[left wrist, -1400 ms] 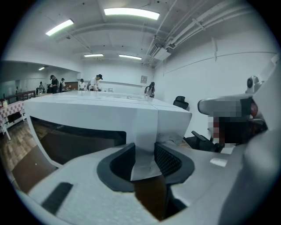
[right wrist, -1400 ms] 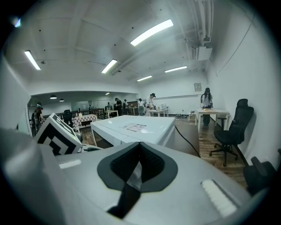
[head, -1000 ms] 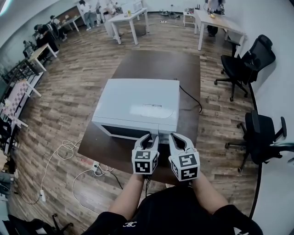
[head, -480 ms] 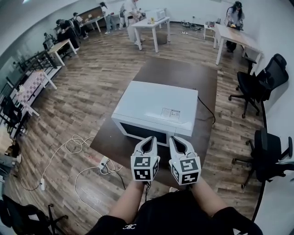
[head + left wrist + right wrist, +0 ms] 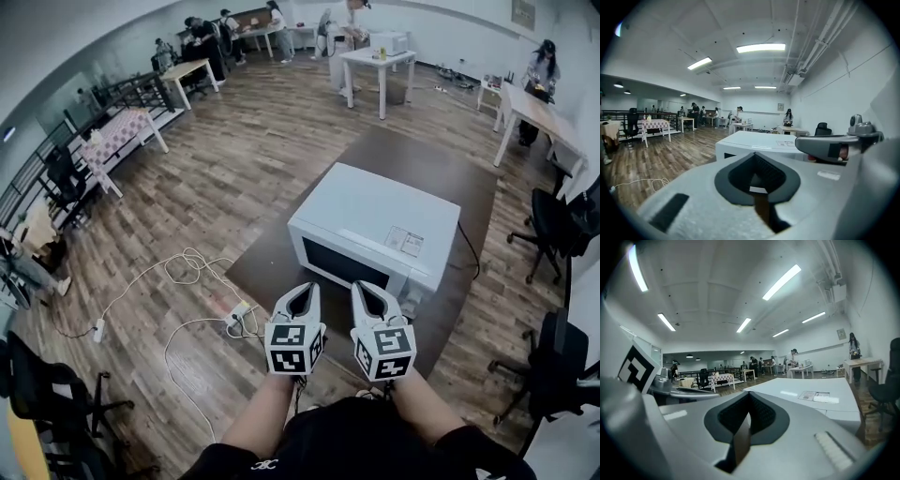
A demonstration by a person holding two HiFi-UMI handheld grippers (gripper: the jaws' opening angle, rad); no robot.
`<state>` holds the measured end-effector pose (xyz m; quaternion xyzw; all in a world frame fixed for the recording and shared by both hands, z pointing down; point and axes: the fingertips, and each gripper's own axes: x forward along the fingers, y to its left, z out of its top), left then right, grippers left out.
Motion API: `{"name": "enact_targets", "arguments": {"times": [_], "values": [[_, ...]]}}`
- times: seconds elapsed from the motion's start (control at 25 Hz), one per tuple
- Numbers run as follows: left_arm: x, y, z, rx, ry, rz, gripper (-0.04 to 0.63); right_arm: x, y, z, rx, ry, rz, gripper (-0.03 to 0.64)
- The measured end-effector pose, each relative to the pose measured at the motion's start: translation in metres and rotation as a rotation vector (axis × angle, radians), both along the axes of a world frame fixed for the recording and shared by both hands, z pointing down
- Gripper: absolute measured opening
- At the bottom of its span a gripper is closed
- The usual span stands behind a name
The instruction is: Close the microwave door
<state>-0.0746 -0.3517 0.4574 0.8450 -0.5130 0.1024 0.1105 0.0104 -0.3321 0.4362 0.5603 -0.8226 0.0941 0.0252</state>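
The white microwave (image 5: 375, 220) sits on a dark brown table (image 5: 412, 159), and its dark-windowed door lies flush with the front. Both grippers hover side by side in front of it, a short way off and not touching it. My left gripper (image 5: 305, 291) is shut with nothing between its jaws. My right gripper (image 5: 367, 289) also has its jaws together and holds nothing. The left gripper view has the microwave (image 5: 754, 139) beyond the left gripper (image 5: 755, 154). Past the right gripper (image 5: 749, 394), the right gripper view looks along the microwave's top (image 5: 811, 394).
White cables and a power strip (image 5: 234, 314) lie on the wood floor left of the table. Black office chairs (image 5: 553, 225) stand to the right. White tables (image 5: 380, 61) and several people are at the far end of the room.
Both grippers have drawn back from the microwave's front, where their tips were a second ago. The head view has swung left, so the microwave now sits further right.
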Motion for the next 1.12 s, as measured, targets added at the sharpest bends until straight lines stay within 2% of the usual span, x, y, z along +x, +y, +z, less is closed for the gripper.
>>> {"name": "enact_targets", "arguments": {"times": [0.2,0.4,1.12], "values": [[-0.042,0.008,-0.001,-0.005,0.009,-0.077,0.011,-0.036,0.002,-0.002,0.008,0.049,-0.058,0.006],[-0.059,0.013,0.001,-0.010,0.012,-0.109,0.011,-0.050,0.004,0.000,-0.002,0.045,-0.079,0.006],[-0.044,0.019,0.013,-0.042,0.017,-0.080,0.011,-0.041,0.012,0.014,-0.037,0.065,-0.074,0.007]]}}
